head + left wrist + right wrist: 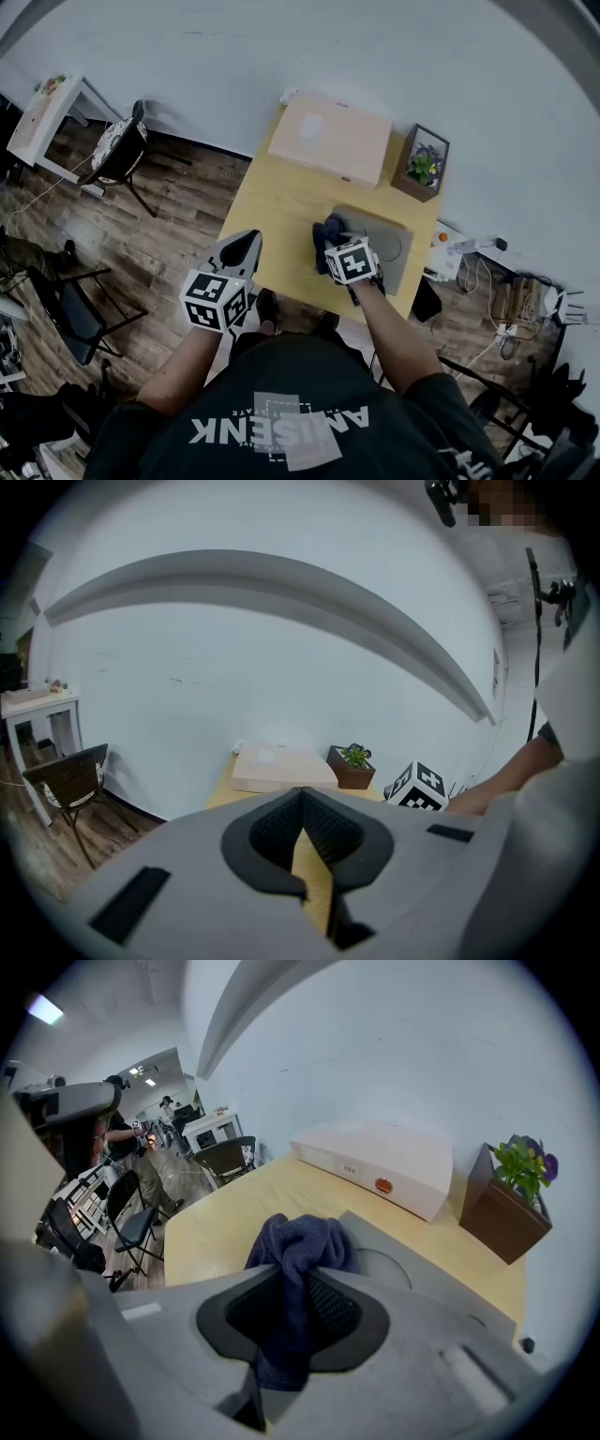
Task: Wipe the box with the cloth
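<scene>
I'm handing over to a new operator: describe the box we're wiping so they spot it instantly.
Find the yellow wooden table standing against the white wall. The box lies at the table's far edge, next to that wall. It is flat, wide and pale pink, unlike the small dark brown planter to its right.

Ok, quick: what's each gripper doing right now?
Left gripper: shut, holding nothing.
Right gripper: shut on the dark blue cloth.

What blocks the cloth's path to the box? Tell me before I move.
Nothing visible. The right gripper is shut on the cloth; only the flat grey mat and bare table lie between it and the box. The potted plant stands beside the box, off that path.
</scene>
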Available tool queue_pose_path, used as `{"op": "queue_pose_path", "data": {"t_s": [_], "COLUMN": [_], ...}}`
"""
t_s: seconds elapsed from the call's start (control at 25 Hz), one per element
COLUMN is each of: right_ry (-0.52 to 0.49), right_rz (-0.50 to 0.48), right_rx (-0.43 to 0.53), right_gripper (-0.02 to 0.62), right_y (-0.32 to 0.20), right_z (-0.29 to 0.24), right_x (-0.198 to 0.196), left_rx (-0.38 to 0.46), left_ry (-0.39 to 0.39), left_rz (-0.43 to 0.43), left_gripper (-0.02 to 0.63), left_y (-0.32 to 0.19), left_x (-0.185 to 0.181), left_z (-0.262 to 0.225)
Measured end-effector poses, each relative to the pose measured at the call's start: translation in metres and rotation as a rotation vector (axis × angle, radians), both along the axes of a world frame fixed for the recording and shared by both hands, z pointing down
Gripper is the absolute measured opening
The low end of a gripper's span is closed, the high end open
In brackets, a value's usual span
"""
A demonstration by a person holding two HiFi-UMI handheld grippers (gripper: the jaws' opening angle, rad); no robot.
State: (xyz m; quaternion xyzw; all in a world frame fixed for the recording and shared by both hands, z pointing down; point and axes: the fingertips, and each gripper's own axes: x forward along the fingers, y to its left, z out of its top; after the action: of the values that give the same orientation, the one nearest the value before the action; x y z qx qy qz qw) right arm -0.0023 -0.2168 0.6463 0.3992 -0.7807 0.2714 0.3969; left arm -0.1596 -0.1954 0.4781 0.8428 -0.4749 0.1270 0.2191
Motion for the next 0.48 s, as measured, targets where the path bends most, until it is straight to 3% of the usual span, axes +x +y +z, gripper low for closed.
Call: {"op": "queue_pose_path", "data": {"t_s": [0.24, 0.48], "right_ry": [-0.029, -0.032], "right_rz": [0.044, 0.171], "right_rx": [0.0, -0.026], "right_gripper": [0.064, 0.063], "right_y": [0.0, 0.007], "right_z": [-0.001, 0.001], "right_x": [0.007, 0.047], "left_rx": [-0.003, -0.007], "left_ry": [0.007, 0.008], "left_rz": [0.021, 0.058], "left_gripper": [0.002, 0.002], "left_y": [-0.004, -0.01], "left_x": [0.01, 0.024], "left_z": [0.004, 0.004]}}
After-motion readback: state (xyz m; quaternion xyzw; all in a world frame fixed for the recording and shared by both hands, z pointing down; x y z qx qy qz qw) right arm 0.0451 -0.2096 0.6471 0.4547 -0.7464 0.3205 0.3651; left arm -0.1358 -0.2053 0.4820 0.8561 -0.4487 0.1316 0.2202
